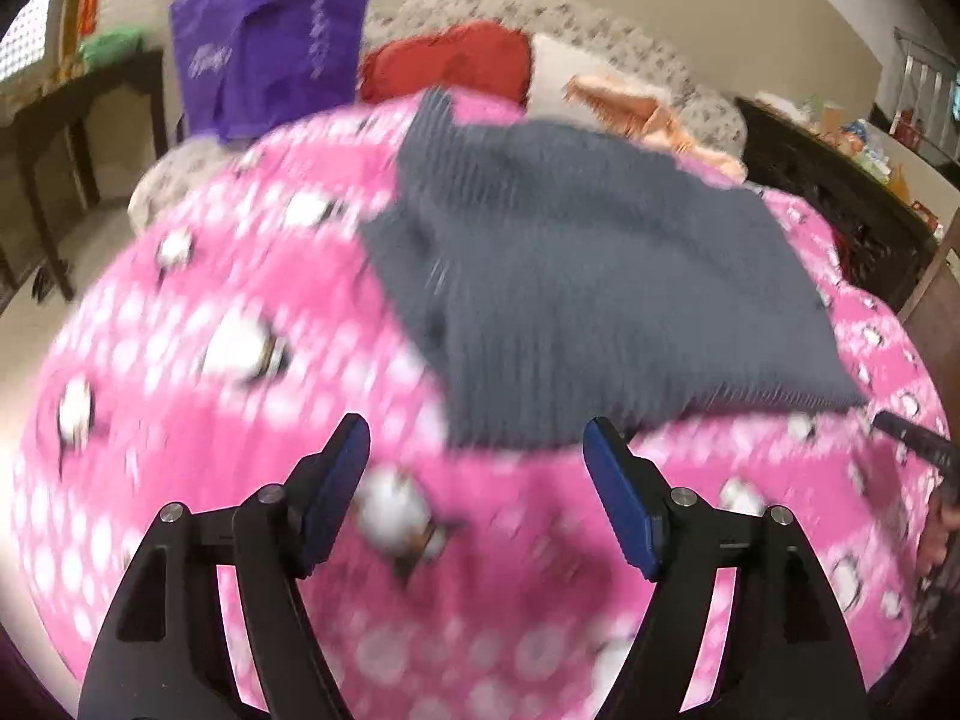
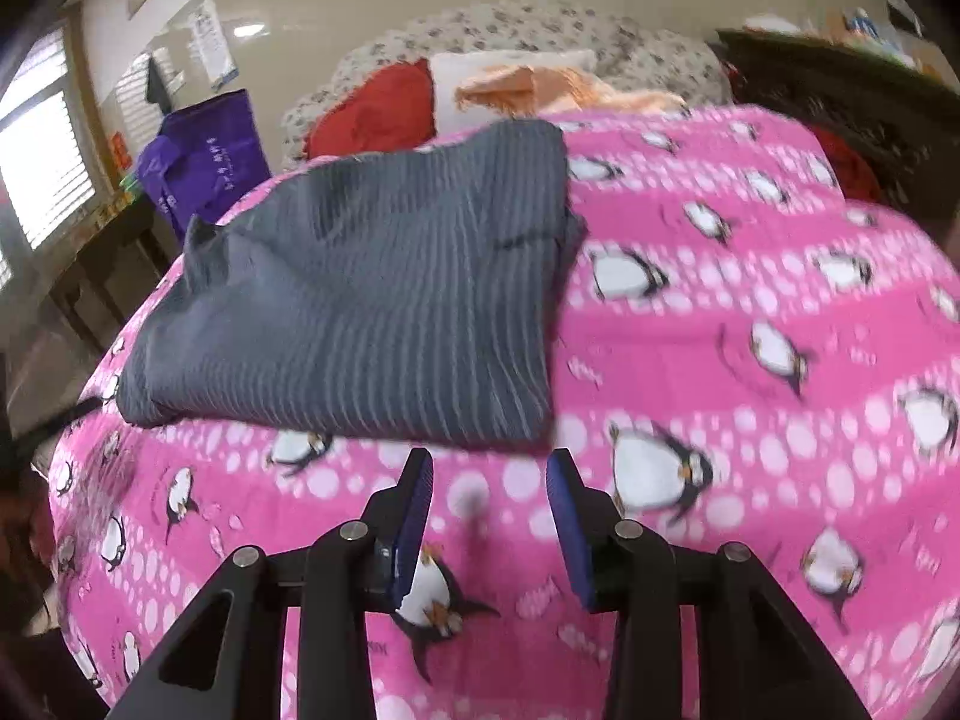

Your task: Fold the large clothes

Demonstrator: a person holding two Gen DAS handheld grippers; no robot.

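We hold a hand-held gripper in each hand above a bed spread with a pink penguin blanket (image 2: 720, 360). The grey ribbed garment (image 2: 372, 300) lies on that blanket as a compact, roughly rectangular bundle, layers stacked at its edges, so we judge the main folds to be done. One corner at its far left end sticks up in a small peak and the right edge shows a loose lip of fabric, so a little tidying may be left.

Our left hand-held gripper (image 1: 477, 456) stands with its jaws wide apart and nothing between them; only blanket shows in the gap, and the near edge of the garment sits just beyond the tips. Our right hand-held gripper (image 2: 489, 480) has its jaws apart as well, less widely, and empty too, with the garment's near hem just past the tips. Neither touches the cloth as far as we can see, though the left view is smeared by blur.

Behind the blanket, further clothes wait near the head of the bed: a red piece (image 2: 372, 114) and a peach-coloured piece (image 2: 540, 87), both rumpled. A purple bag (image 1: 270, 42) stands off to the left. We judge this grey garment close to finished, and the unfolded pieces behind it are what is left if they belong to the job.
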